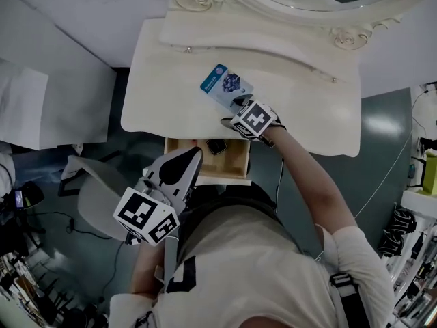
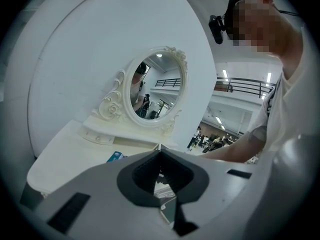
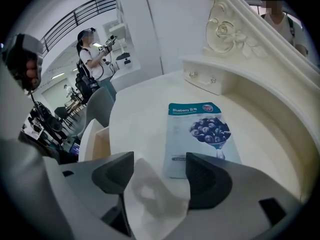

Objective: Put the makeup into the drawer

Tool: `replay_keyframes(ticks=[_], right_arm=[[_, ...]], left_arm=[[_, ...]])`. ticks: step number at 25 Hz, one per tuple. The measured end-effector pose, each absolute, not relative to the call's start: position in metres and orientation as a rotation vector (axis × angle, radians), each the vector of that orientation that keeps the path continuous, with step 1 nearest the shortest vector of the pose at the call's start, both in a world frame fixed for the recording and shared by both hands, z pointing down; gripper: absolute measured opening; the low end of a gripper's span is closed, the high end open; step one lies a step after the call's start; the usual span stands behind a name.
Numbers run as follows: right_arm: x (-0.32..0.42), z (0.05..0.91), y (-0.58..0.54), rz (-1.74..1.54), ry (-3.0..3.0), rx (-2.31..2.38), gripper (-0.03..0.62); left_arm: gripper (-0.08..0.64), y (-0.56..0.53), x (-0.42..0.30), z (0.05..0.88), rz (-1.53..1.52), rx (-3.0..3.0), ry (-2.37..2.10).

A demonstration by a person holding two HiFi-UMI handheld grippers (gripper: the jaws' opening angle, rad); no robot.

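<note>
The head view is dim; gripper views bulge with dark rims. A soft shadow lies between the right gripper's (image 3: 159,179) fingers (image 3: 207,180).

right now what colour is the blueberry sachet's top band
Teal; blueberry sachet clearest in right gripper view.

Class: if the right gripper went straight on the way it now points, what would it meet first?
Probably the blueberry mask packet, lying flat on the dressing table. Its near edge is just ahead of the open right gripper, though depth is hard to judge.

Blue blueberry sachet (image 3: 200,134) lies flat on the vanity top (image 1: 171,80); drawer (image 1: 235,166) open.
</note>
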State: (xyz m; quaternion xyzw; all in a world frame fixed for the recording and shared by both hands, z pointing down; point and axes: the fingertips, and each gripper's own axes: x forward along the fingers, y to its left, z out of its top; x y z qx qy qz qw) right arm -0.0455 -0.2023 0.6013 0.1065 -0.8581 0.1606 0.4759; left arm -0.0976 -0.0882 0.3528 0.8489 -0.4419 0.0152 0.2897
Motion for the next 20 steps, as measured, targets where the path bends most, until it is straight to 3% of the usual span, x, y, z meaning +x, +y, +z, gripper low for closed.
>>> replay_keyframes(ticks=[20], right_arm=[[-0.023,0.604,-0.109,0.090,-2.128,0.299,0.313]], left_arm=[[0.058,-0.075,-0.089,0.349,0.066,2.353,-1.068]])
